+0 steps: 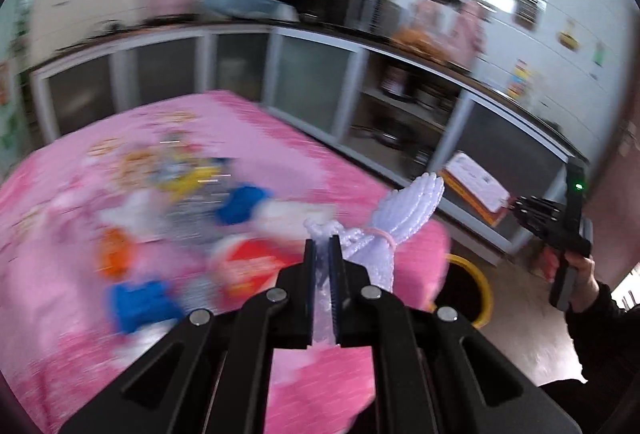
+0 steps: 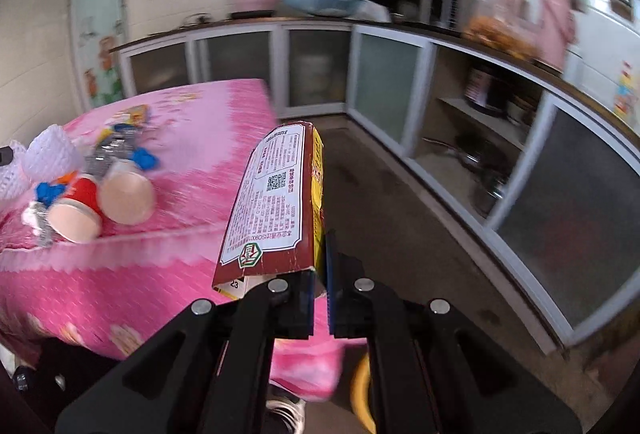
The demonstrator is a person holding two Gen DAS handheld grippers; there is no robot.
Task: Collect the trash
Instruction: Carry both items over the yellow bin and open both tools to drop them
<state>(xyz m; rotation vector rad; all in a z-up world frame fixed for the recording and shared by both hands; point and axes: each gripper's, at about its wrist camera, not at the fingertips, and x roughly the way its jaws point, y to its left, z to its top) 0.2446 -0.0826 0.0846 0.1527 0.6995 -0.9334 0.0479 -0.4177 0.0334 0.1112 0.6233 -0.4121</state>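
The left gripper [image 1: 322,254] is clenched on a white foam net sleeve [image 1: 394,222] tied with a pink band, held above the near right corner of the table under a pink patterned cloth [image 1: 248,125]. The right gripper [image 2: 320,266] grasps a flattened dark-red and yellow cardboard box [image 2: 272,201] just off the table's right edge. Below, a yellow-rimmed bin [image 1: 478,286] stands on the floor. Farther left on the cloth lie two red paper cups [image 2: 102,203], blue scraps [image 1: 244,203] and wrappers.
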